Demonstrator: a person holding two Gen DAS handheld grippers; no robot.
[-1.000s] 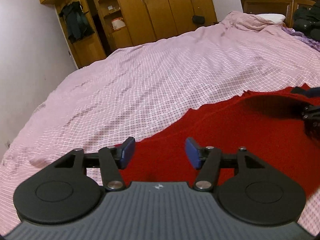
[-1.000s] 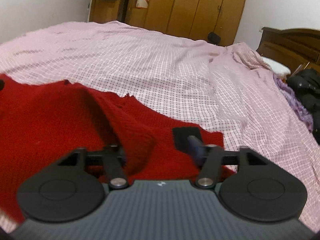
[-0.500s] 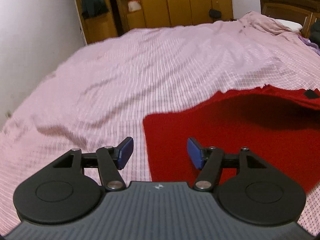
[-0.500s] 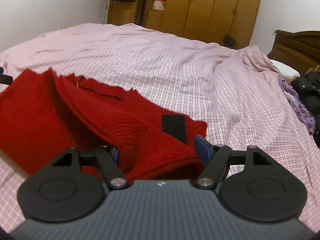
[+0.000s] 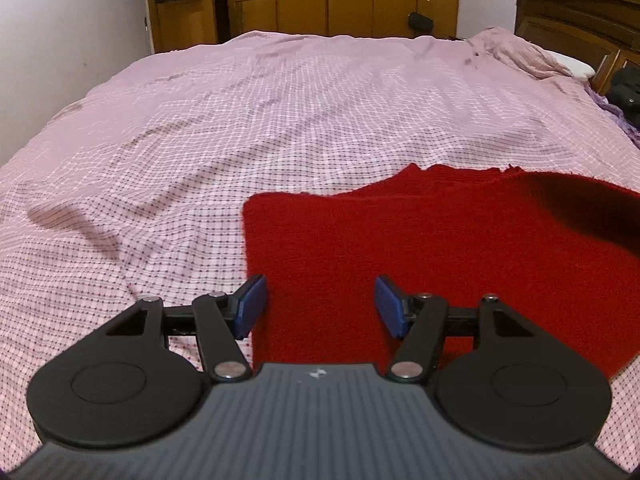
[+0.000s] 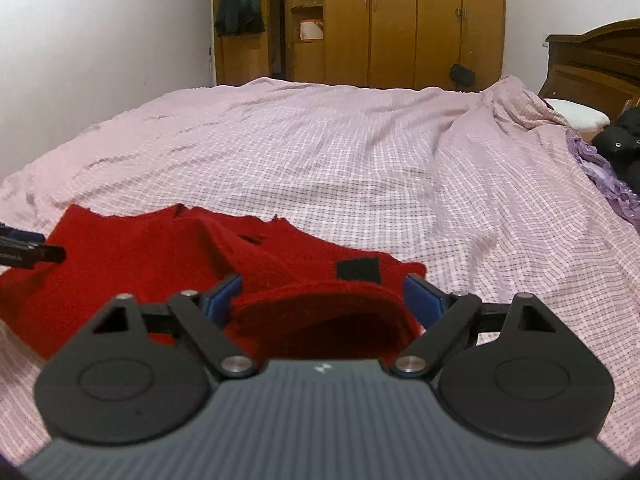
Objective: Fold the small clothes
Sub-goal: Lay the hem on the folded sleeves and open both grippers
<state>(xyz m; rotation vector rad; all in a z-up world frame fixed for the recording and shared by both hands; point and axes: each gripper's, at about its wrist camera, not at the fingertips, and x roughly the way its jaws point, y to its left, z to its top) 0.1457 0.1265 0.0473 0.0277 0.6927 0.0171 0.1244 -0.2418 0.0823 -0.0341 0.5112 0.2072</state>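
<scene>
So the red knit garment (image 5: 440, 248) is lying on the bed (image 5: 280, 112), partly folded from the look of it. In the left wrist view we get a clean straight left edge and a squared-off far corner, while the right wrist view shows the right side (image 6: 168, 256) all bunched up, with a rolled hump of fabric and a black label (image 6: 357, 269) poking out behind it.

Our guess at the step in hand: flattening or finishing the fold on that lumpy right side. To do it well, we'd pinch just the top layer at the hump's edge, lift it only enough to clear the layers below, then lay it across so it lines up with the straight left edge. Grab too deep and we drag the whole stack along the checked sheet.

Where things sit: the left gripper (image 5: 320, 306) has its jaws spread apart with nothing between them, hovering over the garment's near left edge, the left pad right about at the cloth's border. The right gripper (image 6: 323, 298) is spread wide too, and the rolled hump sits right between its pads, though we can't tell if either pad actually touches it. The left gripper's tip (image 6: 28, 248) peeks in at the left of that view, over the cloth.

Farther out there's a wardrobe (image 6: 400, 20), plus a headboard (image 5: 580, 12) off to the right.
</scene>
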